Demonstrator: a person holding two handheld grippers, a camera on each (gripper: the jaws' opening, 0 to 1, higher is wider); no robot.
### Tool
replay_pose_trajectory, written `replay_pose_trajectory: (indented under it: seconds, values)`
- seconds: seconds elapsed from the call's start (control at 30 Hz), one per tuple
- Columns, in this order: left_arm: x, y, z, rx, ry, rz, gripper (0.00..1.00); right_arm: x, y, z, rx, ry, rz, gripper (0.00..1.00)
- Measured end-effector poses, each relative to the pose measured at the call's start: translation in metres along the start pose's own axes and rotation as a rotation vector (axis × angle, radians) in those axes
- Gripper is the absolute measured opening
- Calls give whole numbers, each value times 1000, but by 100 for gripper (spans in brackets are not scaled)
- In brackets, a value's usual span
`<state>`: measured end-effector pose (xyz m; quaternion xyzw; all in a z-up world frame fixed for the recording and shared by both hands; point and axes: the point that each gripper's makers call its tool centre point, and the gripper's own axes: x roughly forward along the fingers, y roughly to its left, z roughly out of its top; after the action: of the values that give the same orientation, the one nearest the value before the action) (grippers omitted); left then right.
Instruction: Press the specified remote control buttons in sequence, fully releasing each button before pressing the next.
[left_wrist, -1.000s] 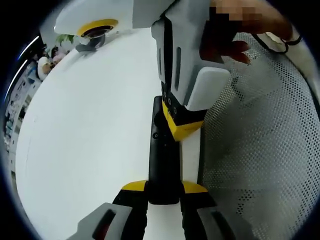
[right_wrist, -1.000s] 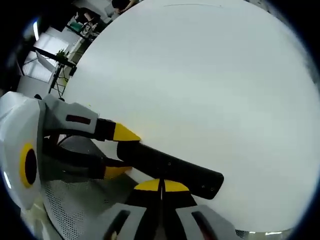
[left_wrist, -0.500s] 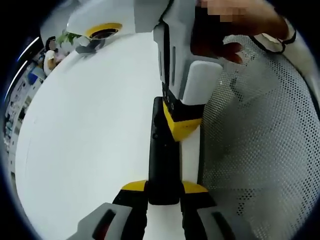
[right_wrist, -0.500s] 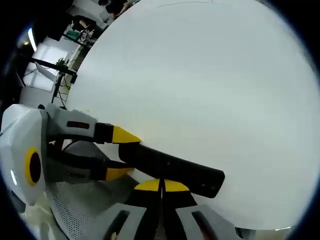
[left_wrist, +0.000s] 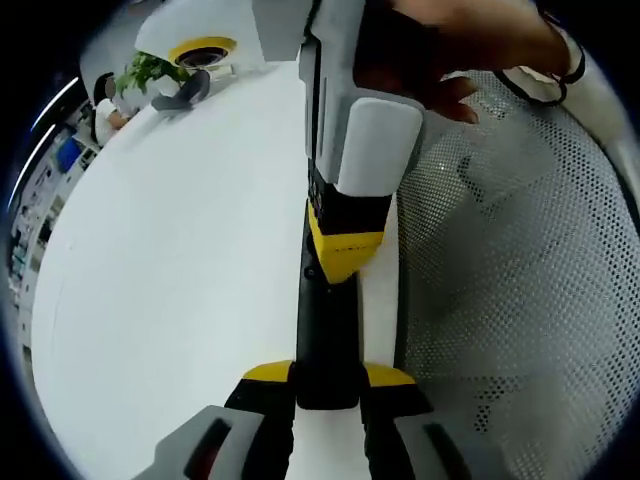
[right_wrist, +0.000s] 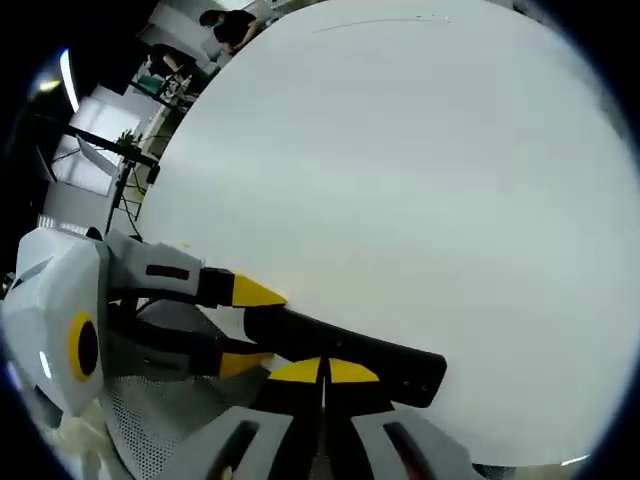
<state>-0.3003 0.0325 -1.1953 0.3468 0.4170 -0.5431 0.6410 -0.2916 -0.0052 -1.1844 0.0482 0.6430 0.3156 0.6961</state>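
White table (right_wrist: 420, 180) lies open beyond the remote (right_wrist: 340, 350); mesh (left_wrist: 510, 300) flanks it.

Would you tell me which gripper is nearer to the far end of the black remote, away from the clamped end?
The right gripper: shut, it rests on the remote toward that end. The left gripper clamps the opposite end.

We see the remote control (left_wrist: 325, 340) as matt black plastic, lying on a smooth, matt white worktop (left_wrist: 170, 260). Both the left tool (left_wrist: 327, 385) and the right tool (right_wrist: 322, 372) look like smooth moulded plastic, grey and white with yellow tips. Beside the worktop we see a white mesh cloth (left_wrist: 500, 290), finely perforated.
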Motion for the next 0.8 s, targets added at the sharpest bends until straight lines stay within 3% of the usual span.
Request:
replay_pose_trajectory:
  seconds: [0.1, 0.53, 0.8]
  values:
    - [0, 0, 0, -3, -2, 2, 23, 3, 8, 1, 5, -5, 47, 0]
    - [-1, 0, 0, -4, 3, 1, 23, 5, 8, 2, -27, -5, 30, 0]
    - [0, 1, 0, -11, 1, -1, 23, 6, 5, 7, 5, -21, 39, 0]
